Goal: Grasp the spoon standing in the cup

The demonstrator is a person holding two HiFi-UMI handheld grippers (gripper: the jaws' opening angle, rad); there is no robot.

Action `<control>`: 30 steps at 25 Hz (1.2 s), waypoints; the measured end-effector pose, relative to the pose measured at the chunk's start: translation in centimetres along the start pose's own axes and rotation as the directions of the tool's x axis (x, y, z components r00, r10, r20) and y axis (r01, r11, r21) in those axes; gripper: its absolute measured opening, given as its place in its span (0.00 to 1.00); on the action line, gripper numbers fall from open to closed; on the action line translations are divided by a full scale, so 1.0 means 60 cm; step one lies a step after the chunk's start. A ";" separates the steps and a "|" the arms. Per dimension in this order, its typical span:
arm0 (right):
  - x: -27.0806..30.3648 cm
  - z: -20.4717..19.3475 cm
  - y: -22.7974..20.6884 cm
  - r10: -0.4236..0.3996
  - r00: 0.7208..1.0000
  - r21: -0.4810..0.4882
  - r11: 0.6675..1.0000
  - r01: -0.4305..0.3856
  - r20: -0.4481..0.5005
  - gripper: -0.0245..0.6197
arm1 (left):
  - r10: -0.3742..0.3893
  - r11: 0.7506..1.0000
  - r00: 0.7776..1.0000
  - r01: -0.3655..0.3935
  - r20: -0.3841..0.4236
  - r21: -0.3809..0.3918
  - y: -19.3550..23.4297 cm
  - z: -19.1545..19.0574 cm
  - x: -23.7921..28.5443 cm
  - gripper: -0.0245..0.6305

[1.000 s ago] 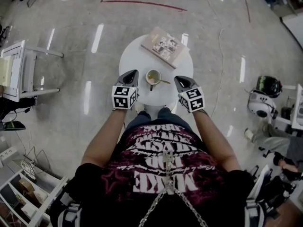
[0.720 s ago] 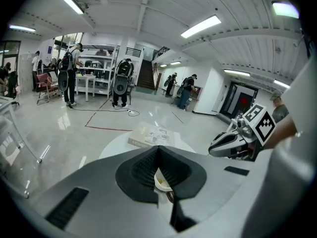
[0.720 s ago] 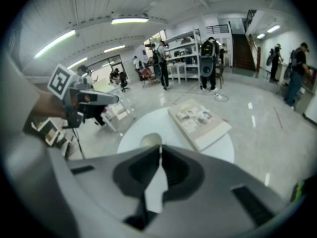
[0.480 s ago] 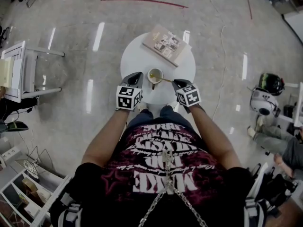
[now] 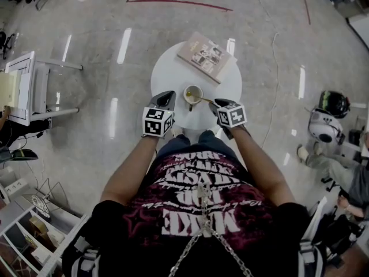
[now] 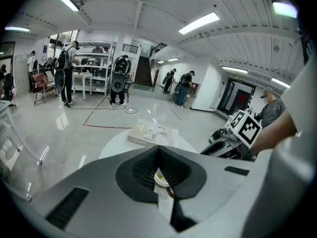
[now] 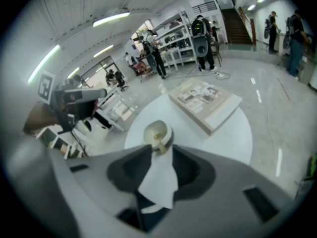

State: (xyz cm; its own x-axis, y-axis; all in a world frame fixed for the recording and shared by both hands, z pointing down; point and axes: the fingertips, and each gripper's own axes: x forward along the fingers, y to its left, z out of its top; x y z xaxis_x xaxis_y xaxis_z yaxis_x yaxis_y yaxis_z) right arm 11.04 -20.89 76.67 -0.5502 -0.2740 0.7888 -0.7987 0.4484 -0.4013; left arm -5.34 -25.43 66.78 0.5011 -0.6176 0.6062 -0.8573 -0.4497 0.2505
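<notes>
A small cup (image 5: 193, 94) stands near the front of the round white table (image 5: 173, 74). In it stands a gold spoon (image 5: 203, 99), its handle leaning right. My right gripper (image 5: 214, 104) is at the handle's end. Its jaws have just been opening and stand open in the right gripper view (image 7: 161, 150), with the cup (image 7: 157, 134) just past their tips and bare table between them. I cannot tell if the handle lies between them. My left gripper (image 5: 165, 98) hangs left of the cup, apart from it, tips together (image 6: 158, 148), and holds nothing.
A book (image 5: 207, 56) lies at the table's far edge. A white desk (image 5: 23, 88) stands at the left and a helmet (image 5: 333, 103) sits on the floor at the right. A red tape line (image 5: 179, 4) crosses the floor beyond. People stand far back.
My right gripper has moved left and forward, up to the end of the spoon's handle, and its marker cube has turned. The left gripper has hardly moved.
</notes>
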 end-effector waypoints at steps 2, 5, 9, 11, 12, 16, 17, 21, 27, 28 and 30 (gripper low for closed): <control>0.002 0.005 0.003 0.017 1.000 0.025 1.000 -0.017 0.007 0.25 | 0.000 1.000 1.000 0.000 0.002 0.005 0.000 0.004 -0.002 0.07; 0.014 0.006 0.006 0.039 0.999 0.069 0.997 -0.039 0.005 0.25 | 0.000 1.000 1.000 -0.001 0.005 0.015 0.001 0.007 -0.005 0.07; 0.029 -0.002 0.006 0.029 0.999 0.081 0.996 -0.026 -0.038 0.25 | -0.003 1.000 1.000 0.003 0.008 0.024 0.000 0.008 -0.012 0.07; 0.031 -0.001 0.006 0.020 0.999 0.075 0.997 -0.017 -0.043 0.24 | -0.004 1.000 1.000 0.004 0.007 0.026 -0.001 0.009 -0.013 0.07; 0.031 -0.001 0.005 0.012 0.999 0.070 0.997 -0.009 -0.040 0.20 | -0.006 1.000 1.000 0.006 0.006 0.027 -0.002 0.009 -0.013 0.07; 0.025 0.003 0.010 -0.002 1.000 0.042 0.999 0.003 -0.029 0.11 | -0.021 0.999 1.000 0.021 0.005 0.036 -0.008 0.008 -0.013 0.07; 0.024 0.004 0.013 -0.002 1.000 0.029 1.000 0.002 -0.029 0.10 | -0.024 0.999 1.000 0.024 0.004 0.039 -0.010 0.007 -0.013 0.07; 0.017 0.010 0.024 -0.004 1.000 -0.051 0.999 0.003 -0.025 0.09 | -0.032 0.999 0.999 0.032 0.008 0.041 -0.014 0.007 -0.009 0.07; -0.011 0.019 0.031 -0.030 1.000 -0.136 0.990 0.030 0.005 0.09 | -0.037 0.998 0.999 0.037 0.011 0.042 -0.013 0.007 -0.008 0.07; -0.016 0.020 0.034 -0.029 0.999 -0.147 0.989 0.031 0.014 0.09 | -0.039 0.998 0.999 0.038 0.012 0.044 -0.014 0.008 -0.009 0.07; -0.026 0.024 0.039 -0.023 0.999 -0.168 0.985 0.028 0.034 0.09 | -0.042 0.998 0.999 0.041 0.018 0.046 -0.016 0.010 -0.011 0.07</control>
State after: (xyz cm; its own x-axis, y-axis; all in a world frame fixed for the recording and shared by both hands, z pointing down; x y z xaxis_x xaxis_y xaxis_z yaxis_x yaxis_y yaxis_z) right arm 9.69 -20.61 73.84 -0.5399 -0.3126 0.7815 -0.7615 0.5770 -0.2952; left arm -4.79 -24.99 65.73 0.5389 -0.6096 0.5813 -0.8296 -0.5039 0.2406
